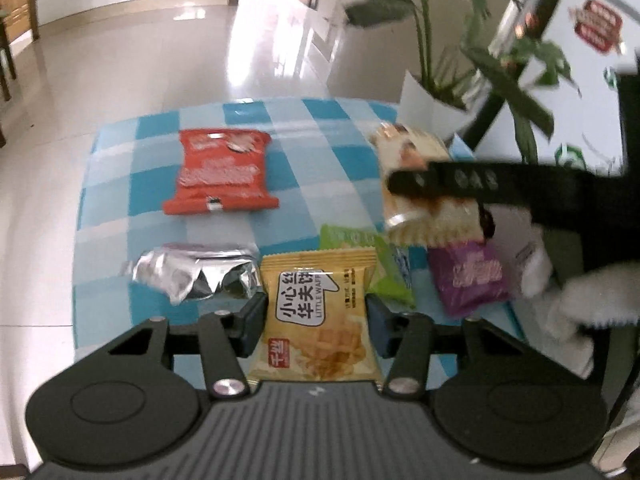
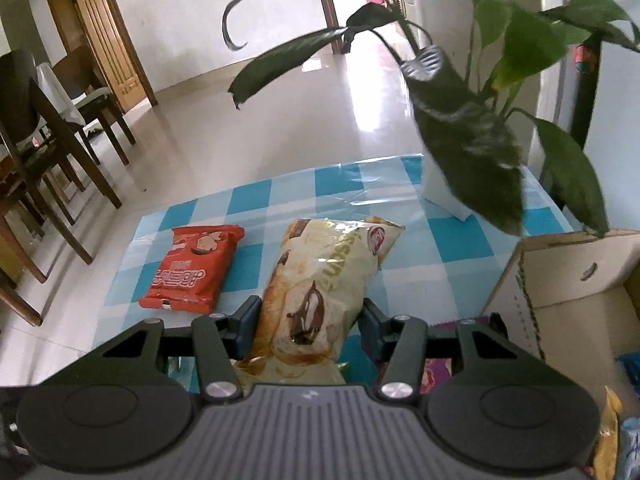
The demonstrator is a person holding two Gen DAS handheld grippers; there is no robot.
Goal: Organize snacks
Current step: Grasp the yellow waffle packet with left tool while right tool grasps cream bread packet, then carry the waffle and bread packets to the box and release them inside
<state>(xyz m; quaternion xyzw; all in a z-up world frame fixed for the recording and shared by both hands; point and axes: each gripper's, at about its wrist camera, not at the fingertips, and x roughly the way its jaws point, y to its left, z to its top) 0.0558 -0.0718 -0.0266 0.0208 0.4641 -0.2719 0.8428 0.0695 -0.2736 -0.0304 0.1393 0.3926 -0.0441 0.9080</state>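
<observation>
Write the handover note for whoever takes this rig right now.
Left gripper: shut on the yellow wafer pack.
Right gripper: shut on the croissant pack, lifted over the table.
On the checked tablecloth: red pack, silver pack, green pack, purple pack.
Cardboard box at right, some snacks seemingly inside.
Left: box both held packs, then the four loose ones.
</observation>
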